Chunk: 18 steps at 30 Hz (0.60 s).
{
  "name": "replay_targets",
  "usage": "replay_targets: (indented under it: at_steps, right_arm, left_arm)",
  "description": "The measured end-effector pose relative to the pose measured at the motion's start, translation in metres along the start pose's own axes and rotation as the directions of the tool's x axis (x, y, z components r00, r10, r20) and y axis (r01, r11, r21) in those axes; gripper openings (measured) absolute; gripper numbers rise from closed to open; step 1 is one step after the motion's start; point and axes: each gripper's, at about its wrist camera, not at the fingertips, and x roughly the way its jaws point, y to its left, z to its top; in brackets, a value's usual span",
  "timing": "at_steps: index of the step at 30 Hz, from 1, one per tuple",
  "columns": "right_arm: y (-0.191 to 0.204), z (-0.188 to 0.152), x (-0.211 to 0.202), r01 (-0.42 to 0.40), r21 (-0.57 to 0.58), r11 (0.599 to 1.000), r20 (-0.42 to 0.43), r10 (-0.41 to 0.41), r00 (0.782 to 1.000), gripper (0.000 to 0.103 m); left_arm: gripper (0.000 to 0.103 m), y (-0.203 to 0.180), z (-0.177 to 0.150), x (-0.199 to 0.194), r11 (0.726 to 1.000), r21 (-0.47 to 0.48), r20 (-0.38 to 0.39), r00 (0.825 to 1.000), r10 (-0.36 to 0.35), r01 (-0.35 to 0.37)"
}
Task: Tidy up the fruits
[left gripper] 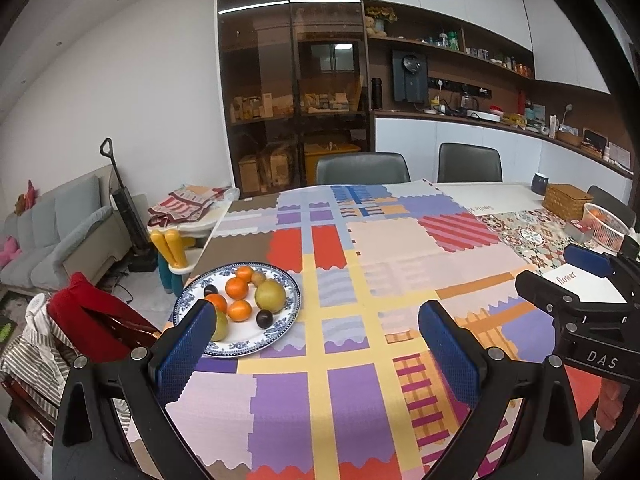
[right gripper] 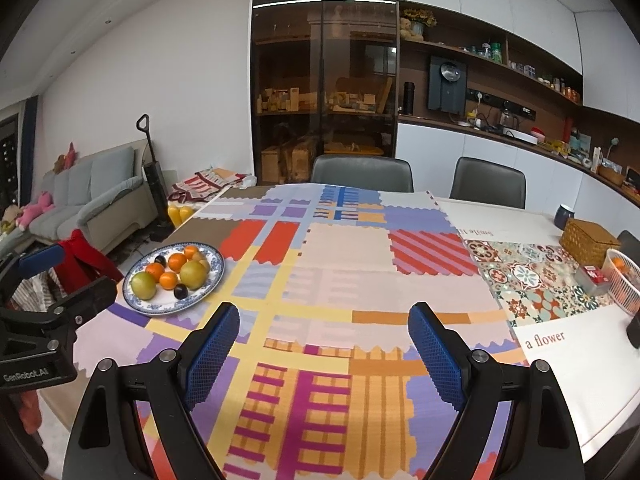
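Setting: a dining table (right gripper: 360,272) covered by a patchwork-patterned cloth, seen from two gripper-mounted cameras; grey chairs stand at its far edge.

Plate: a blue-and-white patterned plate (left gripper: 288,312) rests near the table's left edge; in the right wrist view the same plate (right gripper: 138,304) lies left of centre.

Fruits: all lie on the plate. Several oranges (left gripper: 237,288), two green-yellow round fruits, the larger one (left gripper: 270,296) to the right, two dark plums (left gripper: 264,319), and one small brownish fruit (left gripper: 259,278) at the back, possibly a kiwi, though the view is too coarse to be sure.

Left gripper: the left gripper (left gripper: 316,344) hovers above the cloth with blue-padded fingers (left gripper: 188,344) spread wide and nothing between them; its left finger overlaps the plate's near rim in the picture, and contact cannot be judged.

Right gripper: the right gripper (right gripper: 324,352) is likewise released, jaws wide apart over bare cloth, holding nothing; it appears at the right edge of the left wrist view as a black frame with a blue pad.

Basket: a white mesh basket (right gripper: 624,292) with orange fruit inside stands at the table's right edge, well apart from the plate.

Other items: a woven box (right gripper: 588,240) and a dark mug (right gripper: 563,215) sit beyond the basket.
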Motion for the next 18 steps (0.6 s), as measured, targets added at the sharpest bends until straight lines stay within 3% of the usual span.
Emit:
replay_targets:
  at_steps: [18]
  right_arm:
    - [0.0001, 0.0, -0.0041, 0.004, 0.004, 1.0, 0.004, -0.004, 1.0, 0.087]
  left_arm:
    - [0.103, -0.0024, -0.0057, 0.0047, 1.0, 0.004, -0.008, 1.0, -0.004, 0.004]
